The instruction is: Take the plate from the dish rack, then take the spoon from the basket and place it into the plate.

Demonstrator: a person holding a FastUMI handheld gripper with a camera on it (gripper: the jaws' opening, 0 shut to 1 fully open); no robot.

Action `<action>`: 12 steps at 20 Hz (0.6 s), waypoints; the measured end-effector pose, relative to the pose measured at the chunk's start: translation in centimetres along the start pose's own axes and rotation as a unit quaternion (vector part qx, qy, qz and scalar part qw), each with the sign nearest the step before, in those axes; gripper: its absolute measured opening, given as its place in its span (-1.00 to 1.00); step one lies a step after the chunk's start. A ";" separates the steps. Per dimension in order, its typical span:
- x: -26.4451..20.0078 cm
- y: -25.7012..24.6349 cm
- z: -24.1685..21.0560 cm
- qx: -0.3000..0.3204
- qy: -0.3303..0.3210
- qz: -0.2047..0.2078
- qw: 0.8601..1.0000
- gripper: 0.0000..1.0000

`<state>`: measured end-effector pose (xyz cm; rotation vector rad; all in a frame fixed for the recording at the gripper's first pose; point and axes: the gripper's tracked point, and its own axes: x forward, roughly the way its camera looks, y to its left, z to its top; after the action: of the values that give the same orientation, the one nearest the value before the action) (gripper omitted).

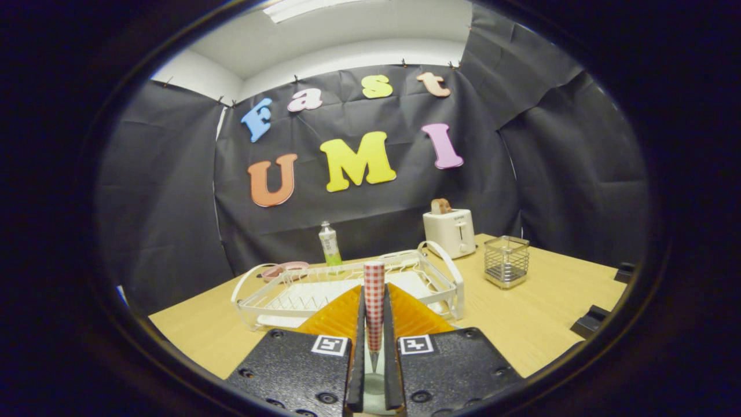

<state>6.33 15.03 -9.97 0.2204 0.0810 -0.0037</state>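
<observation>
gripper view: jaws (374,324) narrow, clamped on 1 spoon (374,301) by its red-checked handle, standing upright between them. beyond them, 1 white dish rack (347,286) with 1 pink plate (285,270) at its far left edge. 1 wire basket (506,262) stands well apart on open worktop (550,313), near 1 toaster (450,231).

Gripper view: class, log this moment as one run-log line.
hand-held gripper: shut on spoon | spoon: handle upright between fingers | dish rack: beyond | basket: right of rack
</observation>
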 end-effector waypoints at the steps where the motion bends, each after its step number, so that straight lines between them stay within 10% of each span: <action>1: -0.1 -0.5 0.3 0.001 -0.001 -0.004 1.000 -0.61; 8: -1.1 -4.3 1.5 -0.013 0.015 -0.032 0.999 -0.47; 12: -2.0 -6.0 3.8 -0.062 0.022 -0.025 0.998 0.41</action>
<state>4.53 8.38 -7.44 0.0949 0.1310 -0.0432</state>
